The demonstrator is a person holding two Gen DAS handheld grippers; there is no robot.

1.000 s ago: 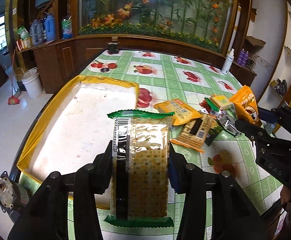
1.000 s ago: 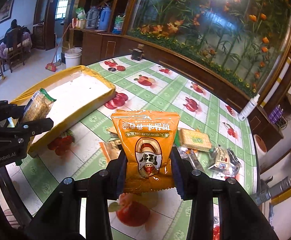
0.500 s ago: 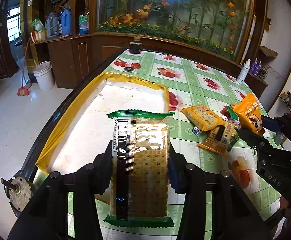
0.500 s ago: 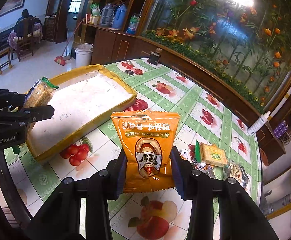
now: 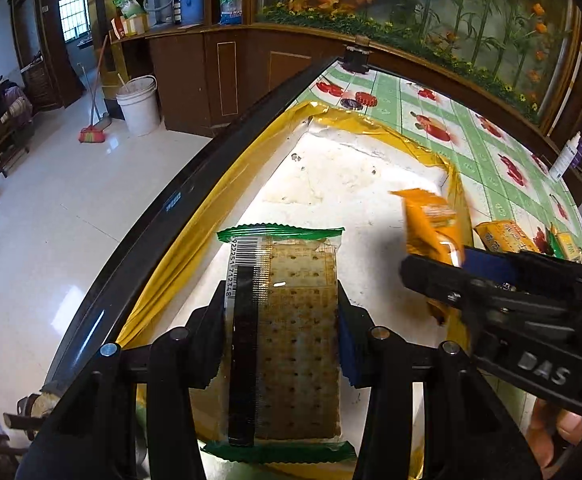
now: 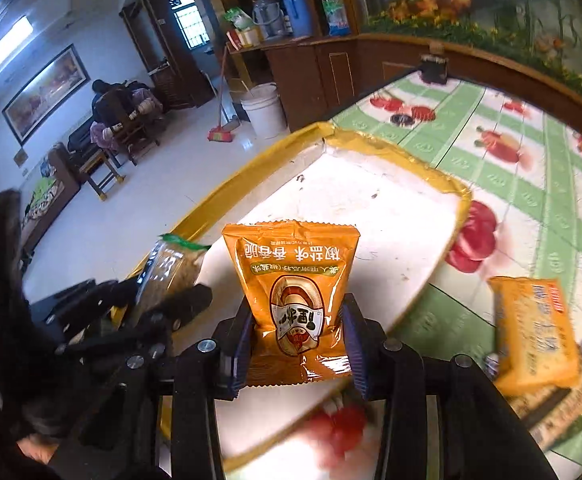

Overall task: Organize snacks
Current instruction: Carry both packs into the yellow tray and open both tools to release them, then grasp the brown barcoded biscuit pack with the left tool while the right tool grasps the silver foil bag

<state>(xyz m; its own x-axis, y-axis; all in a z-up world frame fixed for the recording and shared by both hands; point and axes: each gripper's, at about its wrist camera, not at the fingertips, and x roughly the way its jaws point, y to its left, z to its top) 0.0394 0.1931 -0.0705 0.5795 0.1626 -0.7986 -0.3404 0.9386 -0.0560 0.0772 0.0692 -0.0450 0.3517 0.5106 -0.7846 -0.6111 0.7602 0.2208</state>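
- Left gripper (image 5: pixel 281 332) clamped on a cracker pack (image 5: pixel 287 332), pads pressing its long sides; clear wrap, green crimped ends, barcode strip along its left side.
- Pack held over the tray (image 5: pixel 179 256), near the tray's left wall, toward the counter's near-left edge.
- Right gripper (image 6: pixel 297 344) clamped on an orange pouch (image 6: pixel 295 280) at its lower half, printed top standing up clear of the pads.
- Pouch held over the tray's near part, inside the yellow rim (image 6: pixel 403 152); same pouch seen blurred in the left view (image 5: pixel 431 232), just right of the cracker pack.
- Tray: white floor, yellow taped walls, lying along the counter's left edge, far corner toward the counter's far end.
- Counter (image 6: pixel 531 152) under a green checked cloth with red fruit prints.
- More snacks lying on the cloth right of the tray: a yellow pack (image 6: pixel 531 328) just beside the tray's right wall, others past it toward the counter's right edge, too blurred to tell.
- Small dark item (image 6: pixel 435 66) at the counter's far edge.
- Beyond the counter's left edge, on the floor: white bucket (image 5: pixel 139 104), broom (image 5: pixel 91 132).
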